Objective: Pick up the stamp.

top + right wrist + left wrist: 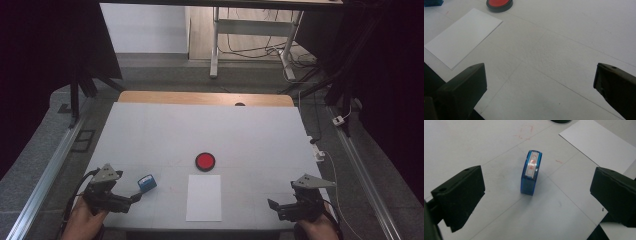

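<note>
Left hand-held gripper (536, 195) gapes wide around the blue stamp (531, 172). Should centre, then squeeze its flat sides. Right hand-held gripper (539, 92) sits open, empty.

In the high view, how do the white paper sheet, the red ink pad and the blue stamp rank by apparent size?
1. white paper sheet, clearly largest
2. red ink pad
3. blue stamp
The last two look nearly alike, so their order is unsure.

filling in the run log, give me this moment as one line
left gripper: open, lined up on blue stamp, not touching | right gripper: open, idle | paper and red ink pad: untouched
</note>
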### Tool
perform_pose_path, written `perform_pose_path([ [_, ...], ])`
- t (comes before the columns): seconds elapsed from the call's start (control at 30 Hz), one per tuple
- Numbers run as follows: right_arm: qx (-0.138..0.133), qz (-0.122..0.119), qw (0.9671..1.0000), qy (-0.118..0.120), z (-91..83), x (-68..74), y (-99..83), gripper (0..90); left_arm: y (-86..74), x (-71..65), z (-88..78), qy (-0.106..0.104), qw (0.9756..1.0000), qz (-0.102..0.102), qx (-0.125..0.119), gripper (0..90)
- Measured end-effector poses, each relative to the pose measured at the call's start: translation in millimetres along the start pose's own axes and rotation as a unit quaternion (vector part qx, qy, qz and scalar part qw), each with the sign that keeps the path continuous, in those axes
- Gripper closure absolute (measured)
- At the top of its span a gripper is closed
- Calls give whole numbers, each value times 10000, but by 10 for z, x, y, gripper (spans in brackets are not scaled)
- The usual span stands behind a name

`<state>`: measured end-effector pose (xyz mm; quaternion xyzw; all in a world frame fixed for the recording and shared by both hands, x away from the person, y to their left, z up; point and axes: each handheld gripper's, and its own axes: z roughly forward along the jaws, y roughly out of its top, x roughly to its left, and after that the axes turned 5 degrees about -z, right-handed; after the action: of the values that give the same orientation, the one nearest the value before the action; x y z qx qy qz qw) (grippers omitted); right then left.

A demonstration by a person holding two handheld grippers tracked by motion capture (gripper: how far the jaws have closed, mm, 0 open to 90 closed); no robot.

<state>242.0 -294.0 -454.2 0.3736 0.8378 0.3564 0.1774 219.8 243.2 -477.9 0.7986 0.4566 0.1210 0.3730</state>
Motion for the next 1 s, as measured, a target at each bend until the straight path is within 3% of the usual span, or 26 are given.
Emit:
perform_pose_path([
  [0.23, 27, -35, 10000, 36, 6, 3, 2, 0, 72, 12, 77, -175, 9998, -68, 93, 0],
  [1.0, 132, -116, 9998, 69, 24, 18, 9, 0, 309, 85, 339, -142, 9994, 199, 240, 0],
])
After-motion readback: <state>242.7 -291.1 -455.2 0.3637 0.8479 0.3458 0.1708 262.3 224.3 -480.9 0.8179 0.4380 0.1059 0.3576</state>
